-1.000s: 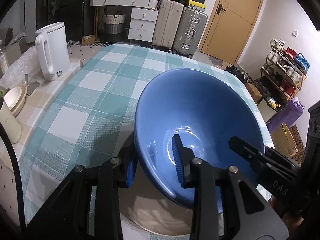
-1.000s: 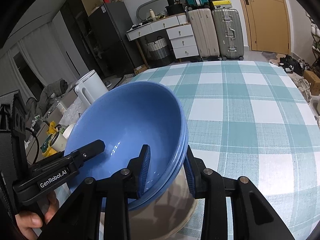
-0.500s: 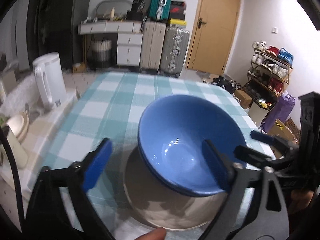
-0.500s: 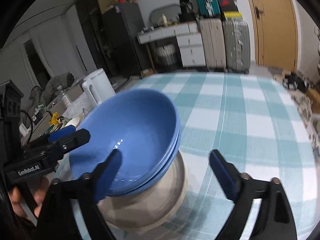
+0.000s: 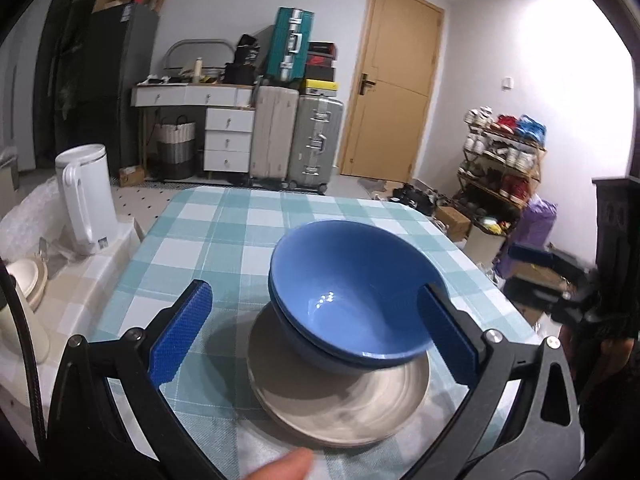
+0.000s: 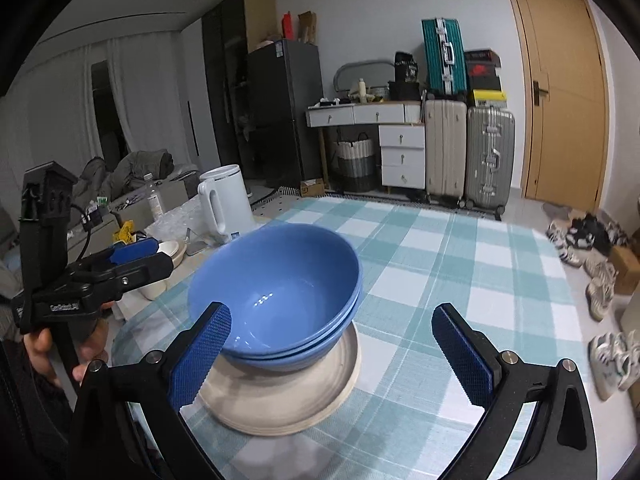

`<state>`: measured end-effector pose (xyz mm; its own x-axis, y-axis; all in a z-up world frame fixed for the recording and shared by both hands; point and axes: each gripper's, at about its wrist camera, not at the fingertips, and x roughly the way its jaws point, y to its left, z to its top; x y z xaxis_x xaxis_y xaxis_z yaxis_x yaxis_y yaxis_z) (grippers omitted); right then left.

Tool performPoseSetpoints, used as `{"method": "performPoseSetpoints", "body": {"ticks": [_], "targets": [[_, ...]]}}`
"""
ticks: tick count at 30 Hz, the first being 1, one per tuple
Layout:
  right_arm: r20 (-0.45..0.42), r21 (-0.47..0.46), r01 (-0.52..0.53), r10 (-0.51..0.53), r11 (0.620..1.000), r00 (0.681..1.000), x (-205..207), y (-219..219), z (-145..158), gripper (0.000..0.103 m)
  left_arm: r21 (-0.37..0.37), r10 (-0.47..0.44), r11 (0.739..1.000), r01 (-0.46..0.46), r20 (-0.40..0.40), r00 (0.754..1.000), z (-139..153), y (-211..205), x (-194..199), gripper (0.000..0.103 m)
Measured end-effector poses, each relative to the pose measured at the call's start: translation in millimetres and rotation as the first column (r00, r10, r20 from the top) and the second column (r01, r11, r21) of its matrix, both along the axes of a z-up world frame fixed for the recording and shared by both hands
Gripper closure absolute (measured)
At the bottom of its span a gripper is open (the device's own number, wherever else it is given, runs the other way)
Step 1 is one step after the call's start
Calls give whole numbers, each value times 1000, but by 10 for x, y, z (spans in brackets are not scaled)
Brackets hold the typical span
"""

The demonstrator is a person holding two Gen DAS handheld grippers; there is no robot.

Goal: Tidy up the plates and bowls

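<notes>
Two blue bowls (image 5: 352, 280) (image 6: 280, 276) sit nested on a beige plate (image 5: 340, 412) (image 6: 280, 404) on the checked tablecloth. My left gripper (image 5: 316, 320) stands wide open, drawn back from the bowls, and its blue pads touch nothing. It also shows at the left of the right wrist view as the left gripper (image 6: 136, 258), with a hand on its handle. The jaws of my right gripper (image 6: 332, 352) are opening wide. Its pads are clear of the bowl rim and nothing is held. Blurred, the right gripper (image 5: 536, 264) appears at the right edge of the left wrist view.
A white kettle (image 5: 86, 196) (image 6: 226, 200) and a cream dish (image 5: 24, 284) stand on a side counter left of the table (image 5: 224, 220). A person's fingertip (image 5: 280, 466) shows at the bottom edge. Shoes, suitcases and a drawer unit lie beyond the table.
Both grippers let go of the top blue bowl's rim, opened wide, and drew back and upward. The bowl now rests nested in the lower one.
</notes>
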<state>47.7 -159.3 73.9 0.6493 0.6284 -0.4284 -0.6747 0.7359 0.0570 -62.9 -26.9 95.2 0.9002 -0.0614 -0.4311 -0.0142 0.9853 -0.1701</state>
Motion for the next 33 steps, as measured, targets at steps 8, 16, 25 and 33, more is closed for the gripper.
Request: {"method": "performPoseSetpoints", "body": {"ticks": [8,16,25,33], "targets": [[23,-20,-22,23,1000,999,-218,-126,-21,1,63,-13,998,14,-9,1000,-106,67,-305,1],[21,-17,-70,71,997,997,-141,-99,-385,1,42,58,997,-58,-12,998,-518,397,-278,1],[56,11,-101,100,995,993,-49,-66,-756,1,26,47,998,-49,74,996,-705,584,-169,1],[114,47,-142,136,989,984,-74,-108,-785,1,49,12,999,-16,76,997,-780,562,10,1]]}}
